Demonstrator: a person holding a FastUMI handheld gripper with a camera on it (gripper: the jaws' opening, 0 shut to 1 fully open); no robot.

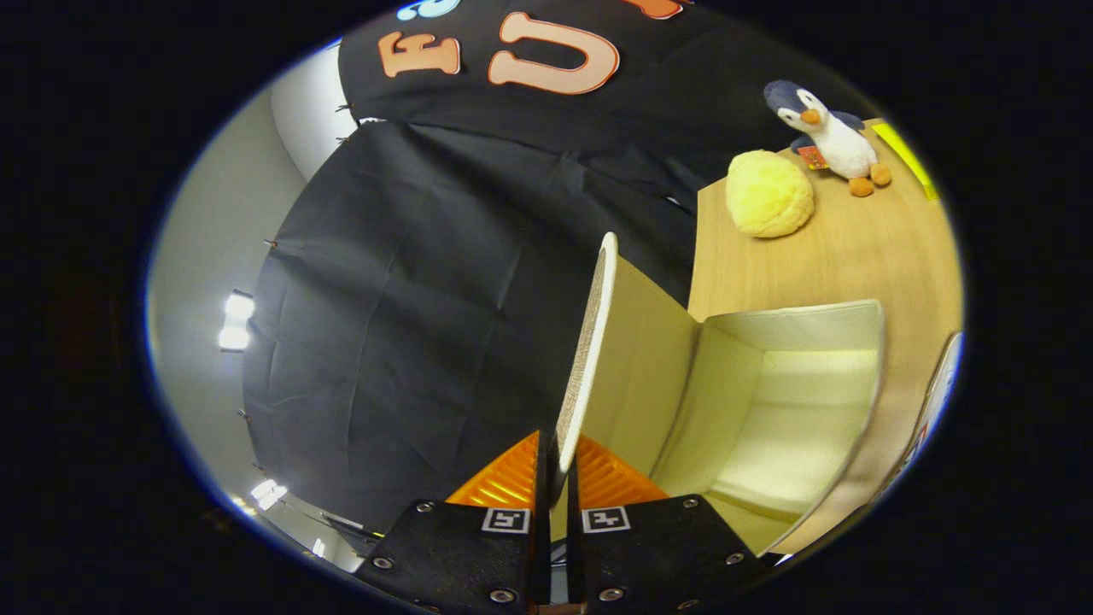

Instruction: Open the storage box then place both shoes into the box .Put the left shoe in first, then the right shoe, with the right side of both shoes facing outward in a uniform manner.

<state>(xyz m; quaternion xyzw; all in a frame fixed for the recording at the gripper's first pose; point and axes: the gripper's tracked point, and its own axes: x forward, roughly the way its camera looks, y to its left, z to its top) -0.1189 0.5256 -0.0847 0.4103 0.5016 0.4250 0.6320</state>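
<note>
We hold the gripper (555, 465) with jaws clamped on the lid (589, 342), seemingly swinging it upright so the storage box (794, 401), at three o'clock, gapes for shoes.

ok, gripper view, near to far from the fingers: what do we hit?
tool shut on the box lid → open storage box → wooden table → yellow plush ball → plush penguin

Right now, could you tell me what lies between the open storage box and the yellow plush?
In the gripper view, bare wooden tabletop lies between the storage box and the yellow plush; the gripper pinches the lid.
</note>
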